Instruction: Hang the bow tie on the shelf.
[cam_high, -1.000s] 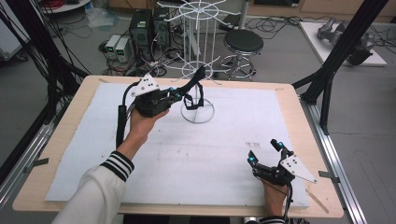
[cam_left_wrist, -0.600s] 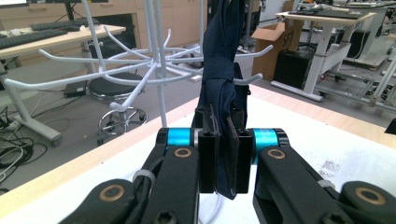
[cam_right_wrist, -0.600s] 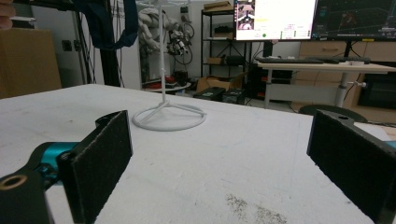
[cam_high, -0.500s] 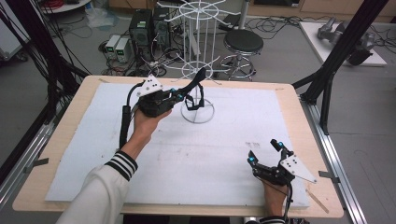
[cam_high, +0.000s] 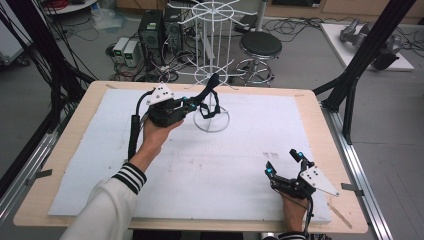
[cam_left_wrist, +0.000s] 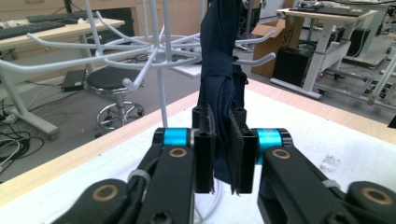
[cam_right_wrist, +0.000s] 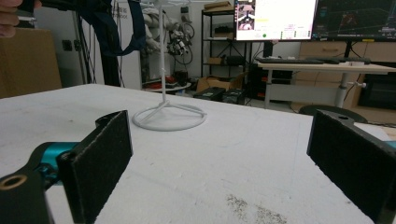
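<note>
Left claw (cam_left_wrist: 223, 154) has just been easing open, the dark strap (cam_left_wrist: 219, 70) between its pads as it hangs on the white wire rack (cam_high: 212, 60). Right claw (cam_high: 284, 162) rests wide open and empty on the table (cam_high: 310, 115). Next, I'd judge: release and back away.

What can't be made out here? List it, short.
Dark blue cloth: top cut off by the left gripper view's upper edge, so its hook on the white rack is unseen.
Cloth below that: partly hidden behind the left claw, whose jaws have just been opening with cloth between them.
Monitor text: too small, right gripper view.
</note>
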